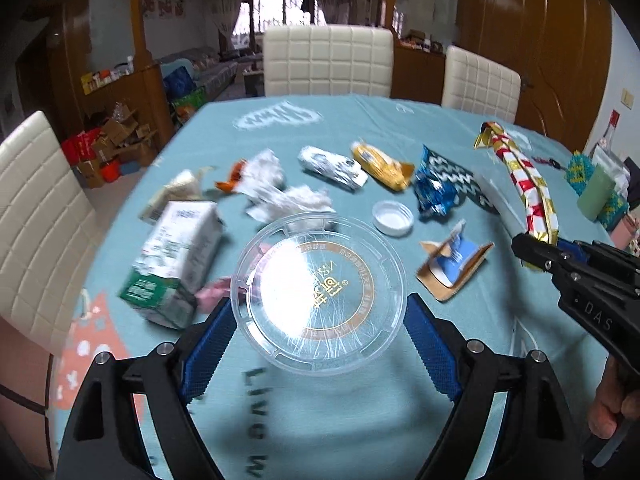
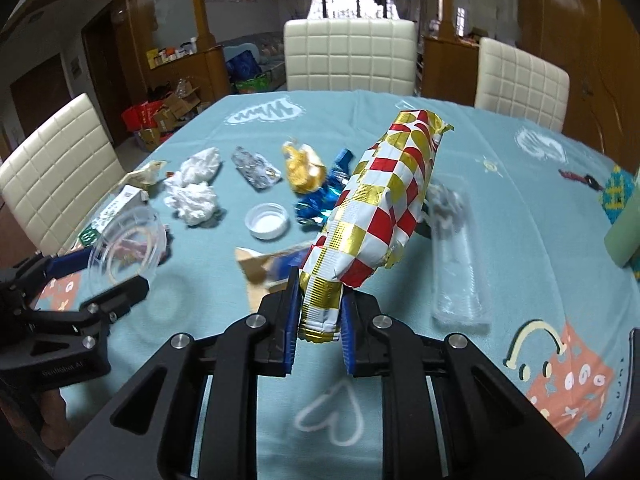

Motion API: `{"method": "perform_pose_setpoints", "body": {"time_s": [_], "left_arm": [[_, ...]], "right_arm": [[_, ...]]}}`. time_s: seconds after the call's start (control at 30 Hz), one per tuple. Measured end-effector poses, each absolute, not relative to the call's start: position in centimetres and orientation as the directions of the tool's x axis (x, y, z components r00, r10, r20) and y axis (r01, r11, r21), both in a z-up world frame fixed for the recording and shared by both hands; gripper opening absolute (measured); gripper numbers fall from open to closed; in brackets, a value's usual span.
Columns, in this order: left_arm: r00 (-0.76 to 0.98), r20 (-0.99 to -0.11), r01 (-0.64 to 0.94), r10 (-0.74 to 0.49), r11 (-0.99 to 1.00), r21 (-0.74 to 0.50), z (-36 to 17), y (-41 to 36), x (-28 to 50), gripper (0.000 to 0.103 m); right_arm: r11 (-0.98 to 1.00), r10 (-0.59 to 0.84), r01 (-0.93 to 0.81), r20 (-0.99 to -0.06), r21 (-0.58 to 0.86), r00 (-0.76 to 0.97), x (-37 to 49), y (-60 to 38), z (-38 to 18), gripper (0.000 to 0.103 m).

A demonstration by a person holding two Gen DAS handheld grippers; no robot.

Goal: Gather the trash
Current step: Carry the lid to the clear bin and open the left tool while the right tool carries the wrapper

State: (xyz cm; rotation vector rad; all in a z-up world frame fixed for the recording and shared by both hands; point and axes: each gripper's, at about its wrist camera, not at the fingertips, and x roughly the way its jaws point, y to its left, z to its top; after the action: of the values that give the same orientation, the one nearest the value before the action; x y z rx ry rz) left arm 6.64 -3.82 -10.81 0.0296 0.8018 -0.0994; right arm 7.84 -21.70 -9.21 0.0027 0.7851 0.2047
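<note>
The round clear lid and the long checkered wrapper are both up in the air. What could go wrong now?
The clear lid is held only by its edges between the left gripper pads, so it might slip out or flex and pop free. The checkered wrapper is pinched just at its tail by the right gripper; its long free end could sag and sweep the white cap or blue wrapper off the table.
</note>
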Motion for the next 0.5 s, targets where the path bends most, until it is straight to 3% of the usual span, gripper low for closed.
{"method": "perform_pose_setpoints", "body": {"time_s": [0.5], "left_arm": [[0.724,-0.675,-0.18,0.141,0.984,0.012,-9.3,11.0,4.9,0.083]], "right_arm": [[0.856,0.38,-0.516,-0.701,0.02,0.604,9.3,-6.4,-7.8,0.019]]}}
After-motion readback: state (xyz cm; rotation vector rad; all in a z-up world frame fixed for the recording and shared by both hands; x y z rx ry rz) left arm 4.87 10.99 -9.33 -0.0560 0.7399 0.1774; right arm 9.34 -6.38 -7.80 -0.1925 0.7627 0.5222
